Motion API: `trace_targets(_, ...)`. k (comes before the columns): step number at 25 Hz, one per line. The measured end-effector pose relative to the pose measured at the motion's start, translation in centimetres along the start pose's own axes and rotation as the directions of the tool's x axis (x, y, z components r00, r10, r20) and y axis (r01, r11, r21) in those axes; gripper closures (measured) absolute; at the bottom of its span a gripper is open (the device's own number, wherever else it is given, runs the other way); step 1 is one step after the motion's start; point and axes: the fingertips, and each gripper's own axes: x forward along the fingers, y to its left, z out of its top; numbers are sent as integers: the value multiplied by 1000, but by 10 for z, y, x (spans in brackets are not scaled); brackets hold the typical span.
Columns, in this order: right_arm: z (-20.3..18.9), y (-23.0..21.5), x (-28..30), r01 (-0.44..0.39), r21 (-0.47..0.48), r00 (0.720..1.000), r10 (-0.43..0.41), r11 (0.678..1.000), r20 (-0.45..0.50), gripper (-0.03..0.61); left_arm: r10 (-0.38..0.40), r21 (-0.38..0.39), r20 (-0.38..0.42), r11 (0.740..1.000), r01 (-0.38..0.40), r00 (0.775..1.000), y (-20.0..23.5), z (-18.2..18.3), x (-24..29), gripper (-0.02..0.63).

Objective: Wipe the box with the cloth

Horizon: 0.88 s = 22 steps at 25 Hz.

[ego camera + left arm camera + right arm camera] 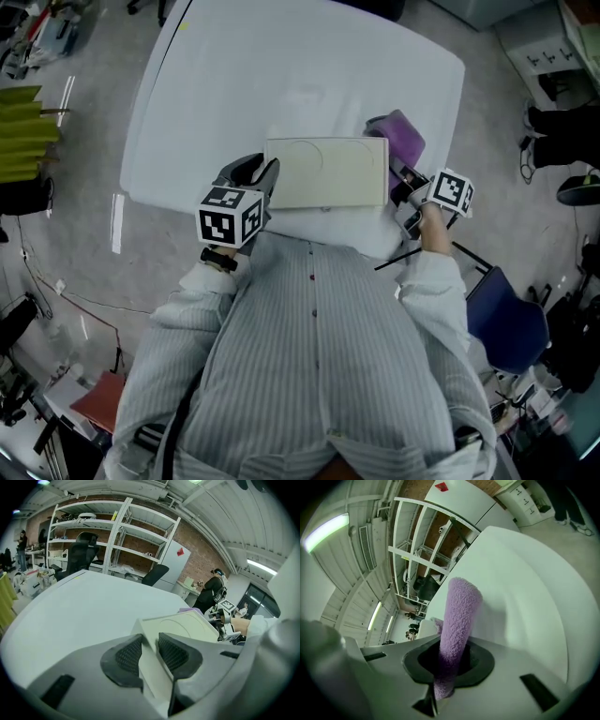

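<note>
Closest to us in the head view is a striped shirt (319, 375), its sleeves reaching out on both sides to the grippers. Past it we see a white worktop (281, 66) that carries the box (326, 172), a flat cream one with a faint circle on its top. The box lies near the worktop's near edge, about midway between the two grippers.

We find the left gripper (262, 176) at the box's left end. The left gripper view shows its jaws closed narrowly on that edge, with a dark ribbed pad pressing each face of the cream panel.

We see the right gripper (405, 190) just beside the box's right end. Its jaws clamp the cloth (401, 139), a purple fleecy one. In the right gripper view the cloth rises from between the jaws as a thick roll with a short tail hanging below them. From above, the cloth bunches at the box's far right corner, and we cannot tell whether it touches the box there.

To the near right a blue chair (506, 319) stands on the floor. Beyond the worktop, the left gripper view shows white shelves (117, 527) against a brick wall.
</note>
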Motion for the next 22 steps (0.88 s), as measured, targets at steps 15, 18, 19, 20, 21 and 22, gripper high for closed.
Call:
trace_targets(15,-62,-5,-51,-18,66,998,14,998,60,538,-37,-15,11,999,37,999,-6,-2,3,514)
trace_targets(18,-69,-6,-57,-4,61,997,-1,998,72,538,-37,-25,12,999,38,999,-5,0,6,514)
trace_targets(19,-71,-2,-57,-28,53,997,24,998,77,538,-36,-27,12,999,37,999,-4,1,6,514)
trace_targets(20,-73,4,-57,-55,45,995,51,997,80,538,-36,-29,14,999,36,999,-4,1,6,514)
trace_targets(21,-78,5,-59,-51,48,996,47,998,77,537,-35,-34,16,999,36,999,-4,1,6,514)
trace_targets(22,-84,0,-63,-9,62,998,5,998,70,537,-36,-43,20,998,37,999,-4,1,6,514)
